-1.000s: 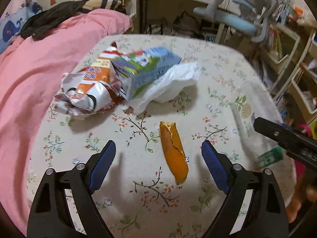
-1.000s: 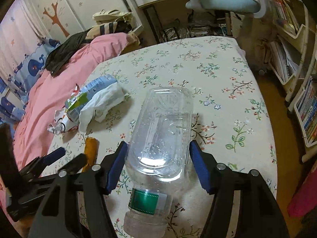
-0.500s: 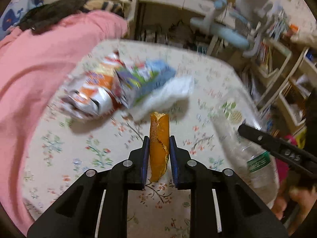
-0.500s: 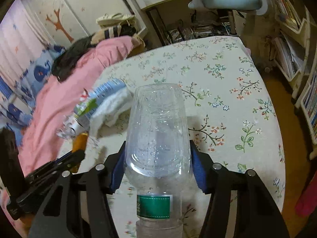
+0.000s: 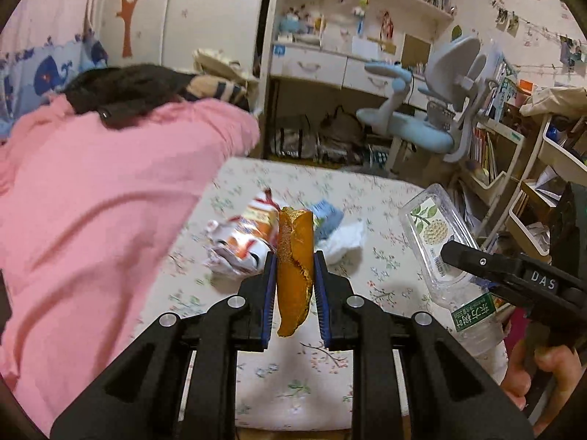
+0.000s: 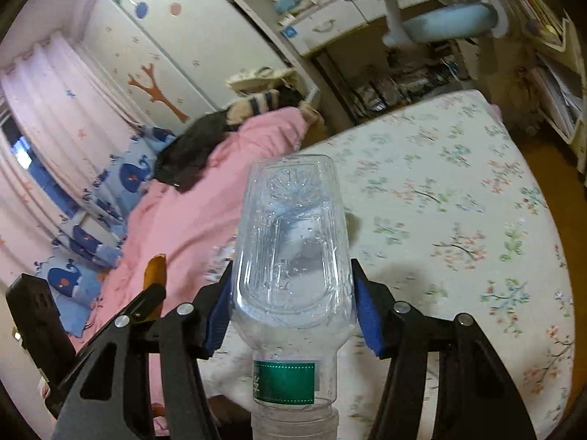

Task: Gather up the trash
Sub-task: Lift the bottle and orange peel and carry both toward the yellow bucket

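With the left gripper point(image 5: 292, 286) clenched on the orange peel point(image 5: 293, 271) and the right gripper point(image 6: 291, 315) on the plastic bottle point(image 6: 291, 256) (both clear of the bed point(image 6: 440, 201)), carry them steadily and level to wherever the trash goes, grips kept firm.

A bed under a cream floral-print sheet point(image 6: 458, 190) fills the foreground, with a rumpled pink quilt point(image 5: 91, 227) heaped along one side and a dark garment point(image 5: 121, 91) lying on top of it. Beside the quilt sits bedding printed with blue whales point(image 6: 91, 227). Pale pink pleated curtains point(image 6: 47, 117) hang by a window. A white wardrobe with an orange tree decal point(image 5: 128, 11) stands behind the bed. Next to it is a white desk with drawers point(image 5: 330, 69) and shelves of small ornaments above. A pale blue swivel chair point(image 5: 422, 128) stands by white bookshelves point(image 5: 491, 150). The floor is brown point(image 6: 550, 168).
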Motion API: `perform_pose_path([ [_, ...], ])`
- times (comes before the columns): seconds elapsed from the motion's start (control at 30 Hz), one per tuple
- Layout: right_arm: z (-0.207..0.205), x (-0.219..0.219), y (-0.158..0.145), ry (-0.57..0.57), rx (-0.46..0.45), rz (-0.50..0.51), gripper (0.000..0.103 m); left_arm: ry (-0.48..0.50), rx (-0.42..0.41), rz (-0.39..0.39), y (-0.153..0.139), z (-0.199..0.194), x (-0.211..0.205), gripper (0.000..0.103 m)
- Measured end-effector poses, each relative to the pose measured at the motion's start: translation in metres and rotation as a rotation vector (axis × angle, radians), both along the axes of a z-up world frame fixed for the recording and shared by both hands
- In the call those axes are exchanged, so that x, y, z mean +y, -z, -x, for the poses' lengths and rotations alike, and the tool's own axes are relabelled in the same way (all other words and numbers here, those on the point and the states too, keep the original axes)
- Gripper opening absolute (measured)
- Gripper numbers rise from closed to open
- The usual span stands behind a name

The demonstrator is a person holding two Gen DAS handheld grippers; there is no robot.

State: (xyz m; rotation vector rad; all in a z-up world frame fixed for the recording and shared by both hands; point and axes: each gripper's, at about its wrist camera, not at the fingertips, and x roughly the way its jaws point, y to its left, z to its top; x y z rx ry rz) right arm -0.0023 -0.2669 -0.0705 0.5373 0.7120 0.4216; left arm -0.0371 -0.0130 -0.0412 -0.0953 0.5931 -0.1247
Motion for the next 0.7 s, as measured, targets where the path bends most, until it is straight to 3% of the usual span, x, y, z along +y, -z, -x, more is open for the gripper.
perform_pose_path([
  [0.3,0.029,0.013,-0.013,-0.016,-0.098,-0.051,0.057,-0.008,-0.086,-0.028,-0.02,0.036,0.017,0.019],
  [0.7,0.06,0.022,-0.006,-0.02,-0.124,-0.045,0.057,-0.018,-0.126,-0.021,-0.029,0.066,0.034,0.019],
])
